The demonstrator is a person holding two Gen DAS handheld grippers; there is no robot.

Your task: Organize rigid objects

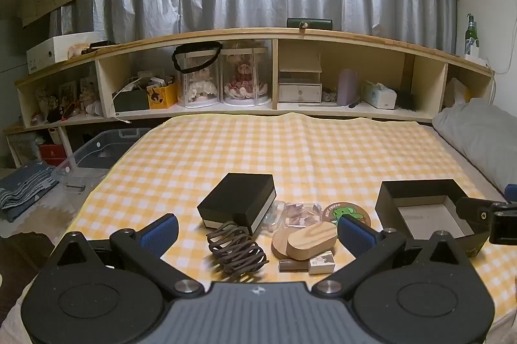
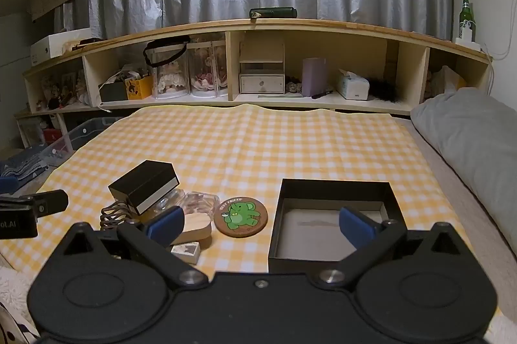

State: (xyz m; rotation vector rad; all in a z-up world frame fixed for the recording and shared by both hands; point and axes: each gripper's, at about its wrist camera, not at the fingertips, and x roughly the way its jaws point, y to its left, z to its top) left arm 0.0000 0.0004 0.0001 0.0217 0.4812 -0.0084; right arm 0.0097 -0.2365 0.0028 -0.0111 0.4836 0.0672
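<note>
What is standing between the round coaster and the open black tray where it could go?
Nothing visible. The coaster lies flat on the checked cloth, left of the tray, with only bare cloth between them. The tray looks empty. The right claw hangs open above that gap, holding nothing.
</note>
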